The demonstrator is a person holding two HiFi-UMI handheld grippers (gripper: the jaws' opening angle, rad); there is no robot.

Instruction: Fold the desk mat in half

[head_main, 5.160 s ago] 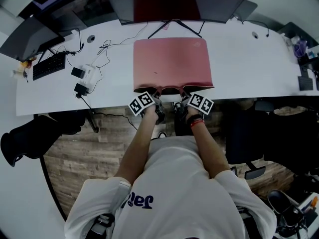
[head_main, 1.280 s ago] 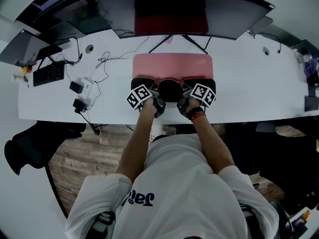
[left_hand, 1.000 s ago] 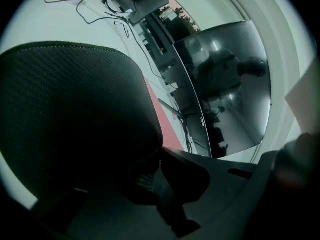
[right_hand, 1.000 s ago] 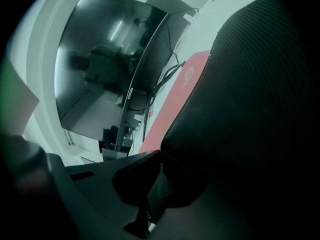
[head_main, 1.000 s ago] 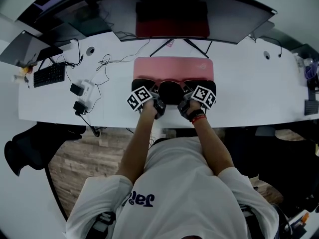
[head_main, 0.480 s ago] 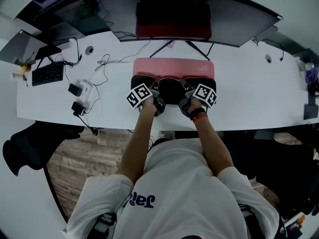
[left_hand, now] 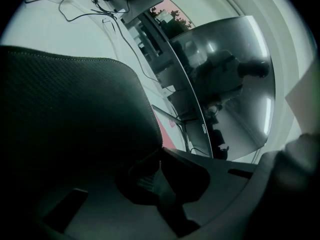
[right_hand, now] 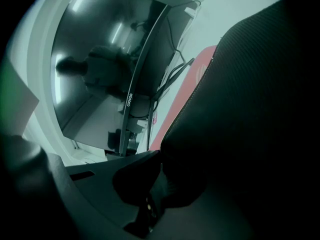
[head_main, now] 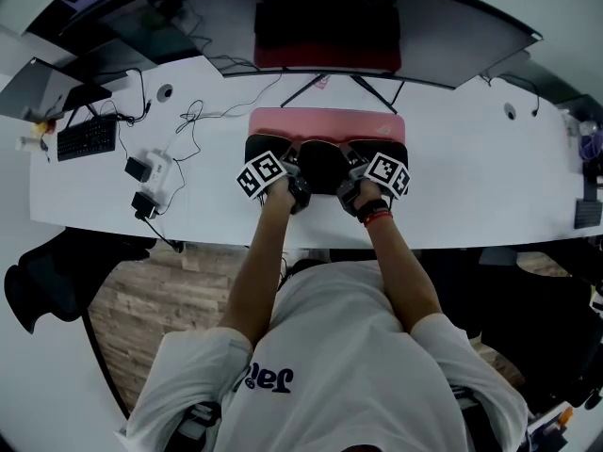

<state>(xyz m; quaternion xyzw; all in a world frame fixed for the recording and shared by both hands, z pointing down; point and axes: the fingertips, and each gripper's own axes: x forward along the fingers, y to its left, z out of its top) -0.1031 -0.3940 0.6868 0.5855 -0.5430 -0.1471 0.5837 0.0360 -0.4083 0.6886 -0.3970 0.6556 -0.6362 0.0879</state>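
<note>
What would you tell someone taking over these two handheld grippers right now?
Left gripper: shut on the desk mat, at its near edge.
Right gripper: shut on the same edge, beside the left.
The mat lies on the white desk in front of the monitor. Its near edge is raised, black underside up, with a pink strip showing beyond.
Done: edge gripped and lifted over.
Left: bring it to the far edge, align, lay flat, release.

The desk mat (head_main: 326,122) shows only a pink strip; its gripped edge seems hidden under the left gripper (head_main: 298,188) and right gripper (head_main: 349,190).
</note>
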